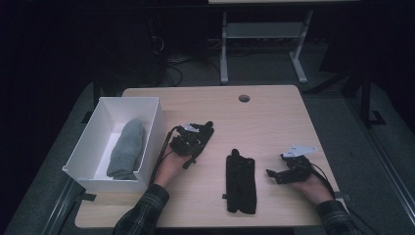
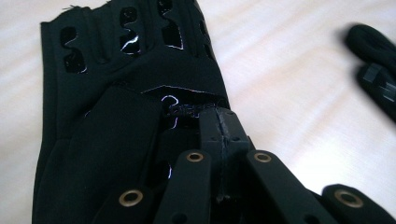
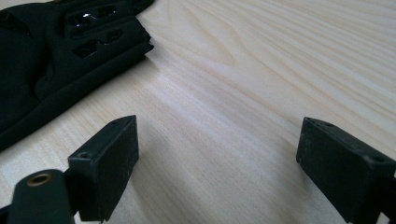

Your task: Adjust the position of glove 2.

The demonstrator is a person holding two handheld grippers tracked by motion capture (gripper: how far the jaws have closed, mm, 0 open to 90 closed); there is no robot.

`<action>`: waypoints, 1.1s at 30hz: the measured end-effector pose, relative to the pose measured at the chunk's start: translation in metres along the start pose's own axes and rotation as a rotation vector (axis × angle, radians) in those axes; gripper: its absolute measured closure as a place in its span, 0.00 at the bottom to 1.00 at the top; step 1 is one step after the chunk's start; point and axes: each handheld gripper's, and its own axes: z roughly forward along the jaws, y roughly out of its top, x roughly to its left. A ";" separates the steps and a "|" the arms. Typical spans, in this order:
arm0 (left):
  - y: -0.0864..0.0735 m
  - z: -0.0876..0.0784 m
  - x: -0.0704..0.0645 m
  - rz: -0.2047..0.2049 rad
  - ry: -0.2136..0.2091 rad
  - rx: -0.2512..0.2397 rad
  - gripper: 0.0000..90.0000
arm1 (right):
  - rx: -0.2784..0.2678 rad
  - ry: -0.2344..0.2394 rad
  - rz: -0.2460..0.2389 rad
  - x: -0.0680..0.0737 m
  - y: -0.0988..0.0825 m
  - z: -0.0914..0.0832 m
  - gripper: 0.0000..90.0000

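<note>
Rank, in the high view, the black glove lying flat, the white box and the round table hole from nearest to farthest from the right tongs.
From the right tongs:
1. Black glove, just to their left.
2. Table hole, at the far edge.
3. White box, at the table's left side.

Left gripper (image 2: pixel 223 122): jaws pressed together, pinching the black fabric glove (image 2: pixel 116 93) at a fold near its middle. Glove hangs to the left of the jaws, glossy cut-out patches along its upper edge. Light wood table (image 2: pixel 289 70) beneath. Blurred black object (image 2: pixel 373 65), apart from glove, far right.
</note>
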 end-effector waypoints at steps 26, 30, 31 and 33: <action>-0.041 -0.023 -0.060 0.093 -0.167 0.013 1.00 | 0.000 -0.003 -0.003 0.000 0.000 0.000 0.14; -0.041 -0.023 -0.065 0.102 -0.180 0.017 1.00 | 0.000 -0.002 -0.003 0.000 0.000 0.000 0.14; -0.040 -0.023 -0.066 0.104 -0.180 0.017 1.00 | 0.000 -0.002 -0.003 0.000 0.000 0.000 0.14; -0.039 -0.025 -0.066 0.125 -0.169 0.012 1.00 | 0.000 -0.003 -0.003 0.000 0.000 0.000 0.14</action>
